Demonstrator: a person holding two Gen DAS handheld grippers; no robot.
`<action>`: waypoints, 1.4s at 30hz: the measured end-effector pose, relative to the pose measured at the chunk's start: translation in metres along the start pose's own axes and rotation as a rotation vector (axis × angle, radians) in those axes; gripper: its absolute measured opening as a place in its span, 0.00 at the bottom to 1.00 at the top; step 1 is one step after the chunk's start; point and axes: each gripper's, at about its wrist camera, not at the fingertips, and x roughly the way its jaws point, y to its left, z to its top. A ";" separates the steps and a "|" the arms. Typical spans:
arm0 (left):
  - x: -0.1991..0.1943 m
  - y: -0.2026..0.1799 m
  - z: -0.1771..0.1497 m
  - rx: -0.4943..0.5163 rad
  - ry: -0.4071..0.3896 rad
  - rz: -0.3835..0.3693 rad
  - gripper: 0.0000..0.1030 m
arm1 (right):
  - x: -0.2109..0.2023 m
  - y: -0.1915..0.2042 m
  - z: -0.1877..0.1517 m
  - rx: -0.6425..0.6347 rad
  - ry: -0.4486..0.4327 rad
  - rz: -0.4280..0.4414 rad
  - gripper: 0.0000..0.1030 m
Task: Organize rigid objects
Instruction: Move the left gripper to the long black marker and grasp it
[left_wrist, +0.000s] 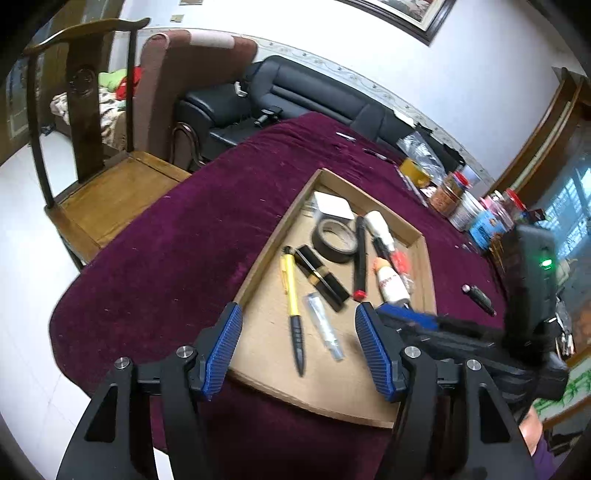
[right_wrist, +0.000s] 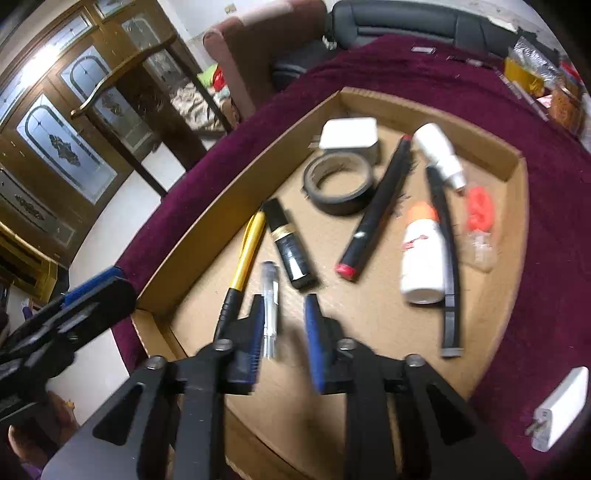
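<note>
My right gripper (right_wrist: 284, 325) has its fingers parted, released, with the clear pen (right_wrist: 269, 306) lying loose by the left finger in the cardboard tray (right_wrist: 515, 192); its long axis runs six to twelve, clip end toward twelve; beside it at nine lies the yellow pen (right_wrist: 245, 258), its black grip toward six; my left gripper (left_wrist: 299, 347) is released too, empty; the surface wears a maroon velvet cloth (left_wrist: 177, 236); a wooden chair (left_wrist: 110, 192) stands at ten.

Matt cardboard tray (right_wrist: 515, 173), plush velvet cloth (left_wrist: 177, 236)
</note>
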 end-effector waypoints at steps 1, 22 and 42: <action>-0.002 -0.002 -0.001 0.005 0.000 -0.009 0.56 | -0.009 -0.005 -0.001 0.005 -0.022 -0.001 0.37; 0.021 -0.176 -0.049 0.372 0.137 -0.157 0.63 | -0.208 -0.307 -0.099 0.618 -0.477 -0.492 0.89; 0.042 -0.183 -0.048 0.340 0.212 -0.161 0.63 | -0.115 -0.312 -0.068 0.439 -0.201 0.203 0.90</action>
